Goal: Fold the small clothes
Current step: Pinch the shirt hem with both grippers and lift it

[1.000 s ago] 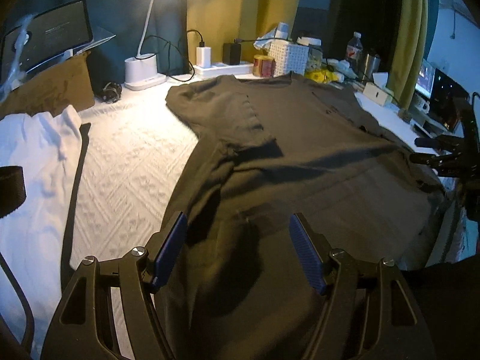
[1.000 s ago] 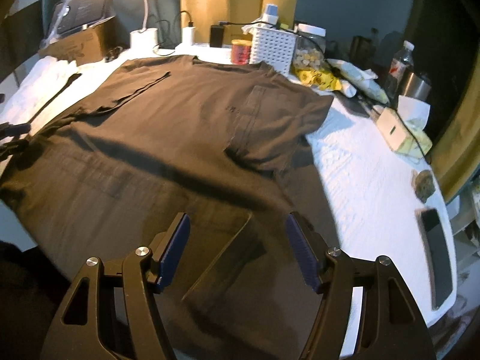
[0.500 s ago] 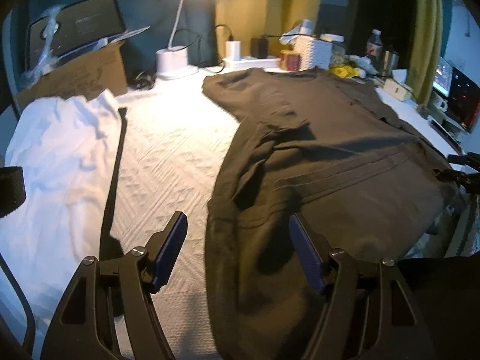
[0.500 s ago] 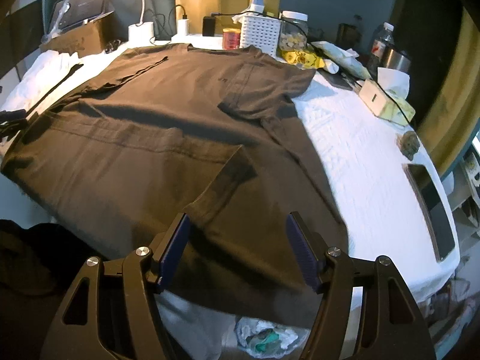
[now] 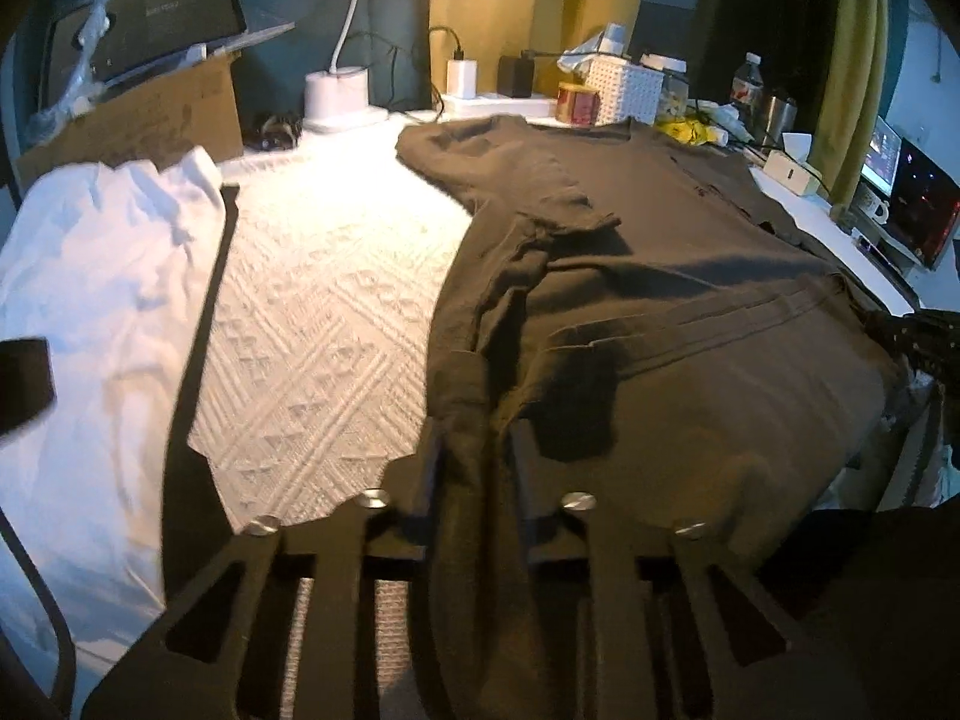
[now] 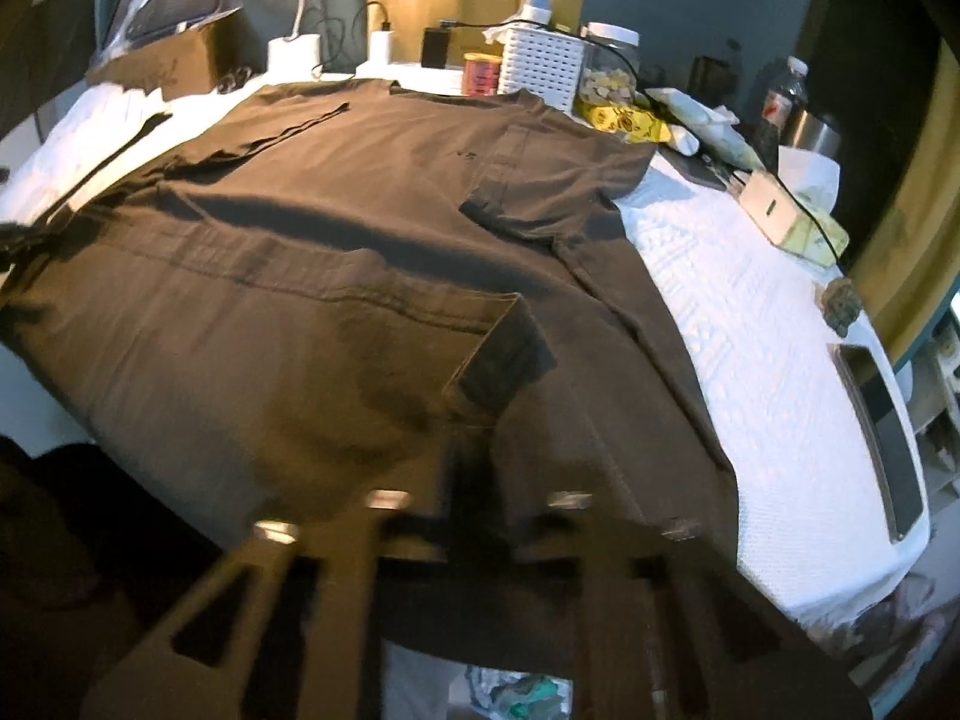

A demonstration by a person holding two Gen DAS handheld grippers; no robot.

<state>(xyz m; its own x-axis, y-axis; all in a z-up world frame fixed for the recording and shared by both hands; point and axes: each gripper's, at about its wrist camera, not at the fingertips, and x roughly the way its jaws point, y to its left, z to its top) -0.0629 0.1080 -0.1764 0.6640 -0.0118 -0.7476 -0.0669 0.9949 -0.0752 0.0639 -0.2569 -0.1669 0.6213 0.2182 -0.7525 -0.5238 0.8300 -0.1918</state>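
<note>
Shirt (image 5: 660, 300), dark, lay flat; left gripper (image 5: 474, 420) and right gripper (image 6: 477, 444) were closing, pinching its near hem, presumably for folding.

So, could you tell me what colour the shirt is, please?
Dark brown shirt; clearest in the right wrist view.

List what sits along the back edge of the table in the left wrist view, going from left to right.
Cardboard box → white lamp base → white charger plug → black adapter → red tin → white perforated basket → water bottle → steel cup.
</note>
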